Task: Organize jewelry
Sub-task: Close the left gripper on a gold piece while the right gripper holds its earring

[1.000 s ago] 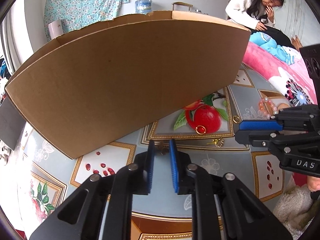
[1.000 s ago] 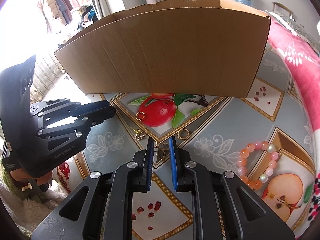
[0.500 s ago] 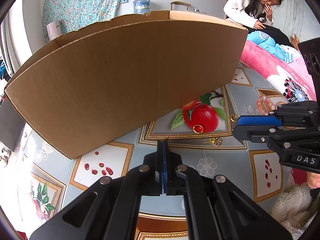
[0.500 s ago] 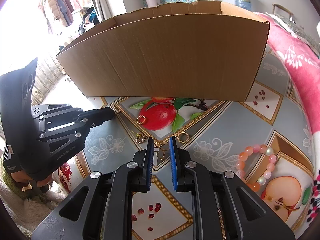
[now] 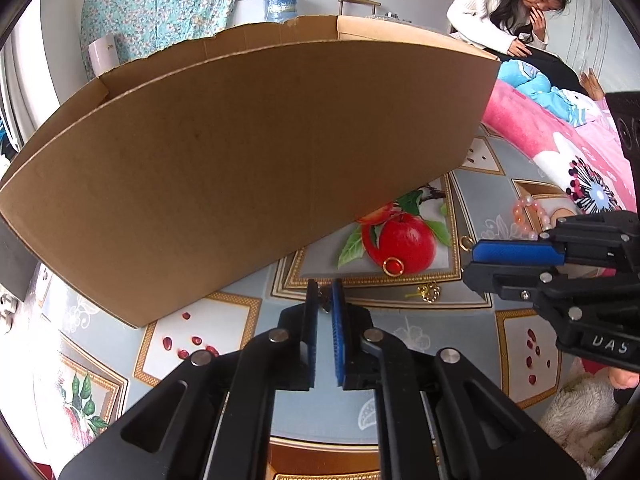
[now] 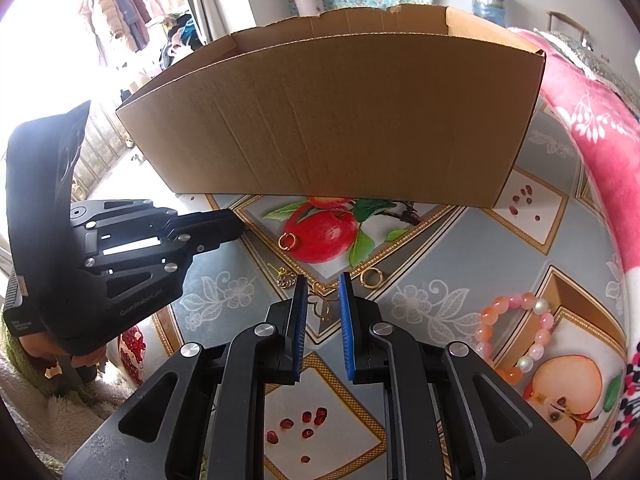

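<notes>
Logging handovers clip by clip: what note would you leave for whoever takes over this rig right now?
Left gripper: fingers have just been opening and show a narrow gap. A small piece sits at the tips, grip unclear.
Right gripper: open, fingers either side of a gold earring lying on the table.
Loose before the box: hoop, ring, stud, bracelet.
Done: unknown, the box's inside is hidden.
Left: all of these, presumably into the box.
</notes>
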